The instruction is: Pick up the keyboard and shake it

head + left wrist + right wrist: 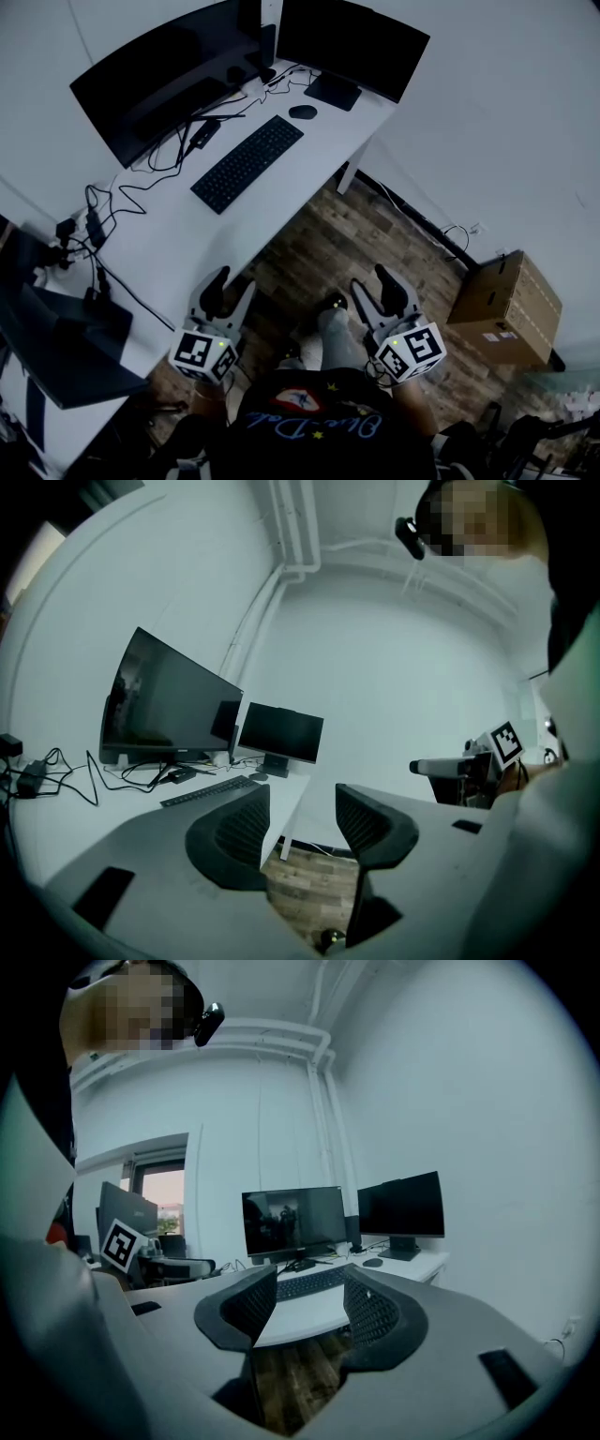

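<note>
A black keyboard (247, 162) lies flat on the white desk (187, 234), in front of two dark monitors. It shows small in the left gripper view as the keyboard (208, 791) and in the right gripper view as the keyboard (309, 1283). My left gripper (225, 291) hangs over the desk's near edge, well short of the keyboard, open and empty. My right gripper (382, 291) is held over the wooden floor, also open with nothing between its fingers. In the gripper views the left gripper (302, 825) and right gripper (309, 1309) point toward the desk.
A black mouse (302, 112) lies behind the keyboard. Two monitors (164, 75) stand at the back, with loose cables (122, 202) on the desk's left part. A cardboard box (506, 309) sits on the floor at right. A dark chair (47, 347) is at left.
</note>
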Demonstrator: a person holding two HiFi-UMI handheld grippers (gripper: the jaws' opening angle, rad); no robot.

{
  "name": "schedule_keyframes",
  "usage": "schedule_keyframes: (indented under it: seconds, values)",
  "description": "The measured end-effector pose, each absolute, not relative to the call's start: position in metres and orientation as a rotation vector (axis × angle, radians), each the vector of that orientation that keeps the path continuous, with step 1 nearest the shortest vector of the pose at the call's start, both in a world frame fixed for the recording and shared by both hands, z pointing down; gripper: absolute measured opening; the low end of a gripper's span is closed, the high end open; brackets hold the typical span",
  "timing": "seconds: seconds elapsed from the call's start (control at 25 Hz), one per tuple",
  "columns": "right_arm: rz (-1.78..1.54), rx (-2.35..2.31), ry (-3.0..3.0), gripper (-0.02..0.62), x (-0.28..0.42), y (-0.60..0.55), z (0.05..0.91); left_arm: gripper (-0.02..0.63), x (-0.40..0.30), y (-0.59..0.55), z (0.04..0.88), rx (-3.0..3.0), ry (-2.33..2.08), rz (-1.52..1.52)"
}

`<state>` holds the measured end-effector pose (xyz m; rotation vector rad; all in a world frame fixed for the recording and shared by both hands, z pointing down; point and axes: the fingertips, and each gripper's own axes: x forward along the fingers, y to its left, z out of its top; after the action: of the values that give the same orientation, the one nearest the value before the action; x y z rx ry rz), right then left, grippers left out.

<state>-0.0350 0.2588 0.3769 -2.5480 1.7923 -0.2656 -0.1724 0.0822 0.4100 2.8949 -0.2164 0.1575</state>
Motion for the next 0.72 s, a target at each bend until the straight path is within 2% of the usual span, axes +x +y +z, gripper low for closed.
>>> schedule_keyframes:
  seconds: [0.44, 0.72]
  values:
    - [-0.294, -2.364, 2.026, 0.192, 0.054, 0.178, 0.395, 0.196, -0.144, 0.032, 0.424, 2.824, -0.585, 0.149]
    - [-0.318, -2.226, 2.197, 0.195, 0.132, 0.118, 0.401, 0.196, -0.089, -0.003, 0.430, 2.766, -0.778, 0.184]
